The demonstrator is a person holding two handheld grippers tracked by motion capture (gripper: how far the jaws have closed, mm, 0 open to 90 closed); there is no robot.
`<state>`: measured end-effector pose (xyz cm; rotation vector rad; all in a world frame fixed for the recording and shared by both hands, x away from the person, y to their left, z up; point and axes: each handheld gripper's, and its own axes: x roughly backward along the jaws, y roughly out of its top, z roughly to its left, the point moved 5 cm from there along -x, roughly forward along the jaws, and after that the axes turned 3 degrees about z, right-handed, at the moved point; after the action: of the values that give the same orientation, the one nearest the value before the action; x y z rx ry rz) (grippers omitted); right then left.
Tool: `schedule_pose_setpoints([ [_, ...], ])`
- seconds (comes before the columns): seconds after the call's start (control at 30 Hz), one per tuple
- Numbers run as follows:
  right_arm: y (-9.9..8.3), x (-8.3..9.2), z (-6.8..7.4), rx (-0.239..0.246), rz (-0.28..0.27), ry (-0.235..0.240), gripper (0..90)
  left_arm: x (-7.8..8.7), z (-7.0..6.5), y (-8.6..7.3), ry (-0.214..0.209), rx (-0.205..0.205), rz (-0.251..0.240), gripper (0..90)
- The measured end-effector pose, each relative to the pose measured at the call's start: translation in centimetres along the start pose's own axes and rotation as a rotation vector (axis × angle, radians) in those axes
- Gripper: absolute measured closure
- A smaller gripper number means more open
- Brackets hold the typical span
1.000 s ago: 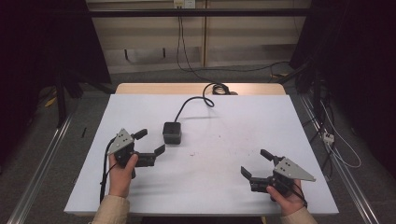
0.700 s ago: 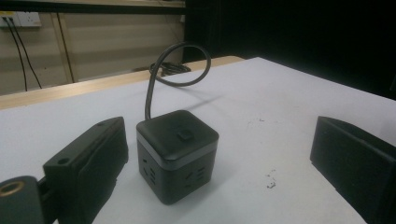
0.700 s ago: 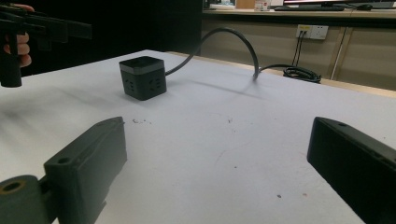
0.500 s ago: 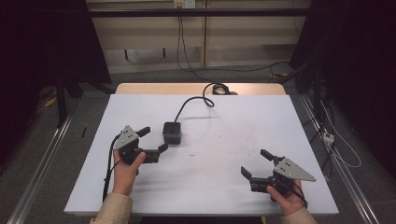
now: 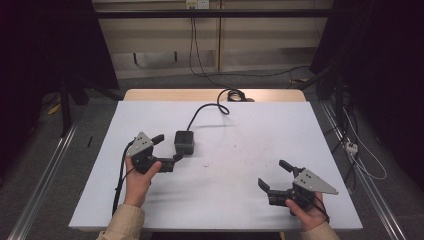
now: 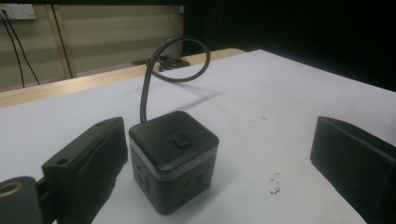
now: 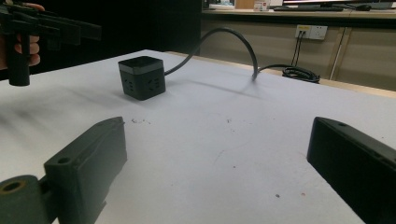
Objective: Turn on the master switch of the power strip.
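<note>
a white table (image 5: 240,150) carries a black cube power strip (image 5: 184,142), its cord (image 5: 202,111) trailing toward the far edge.

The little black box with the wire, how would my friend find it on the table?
Look at the big white table, a bit left of the middle. The black cube sits there, just ahead of the left claw, which is open around it. It is the one boxy thing on the table, with a black cord curling away from it to the far edge.

Black tongs (image 5: 167,148), grey triangular top plates, black cables, beige sleeves.
</note>
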<state>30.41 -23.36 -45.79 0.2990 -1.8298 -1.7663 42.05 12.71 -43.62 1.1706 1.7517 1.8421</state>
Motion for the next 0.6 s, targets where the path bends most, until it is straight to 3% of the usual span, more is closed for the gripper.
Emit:
schedule_pose_setpoints([
  [0.6,0.0,0.0,0.0,-0.001,-0.001,0.003,4.2,-1.4,-0.2,0.3,-0.01,-0.01,0.015,4.1],
])
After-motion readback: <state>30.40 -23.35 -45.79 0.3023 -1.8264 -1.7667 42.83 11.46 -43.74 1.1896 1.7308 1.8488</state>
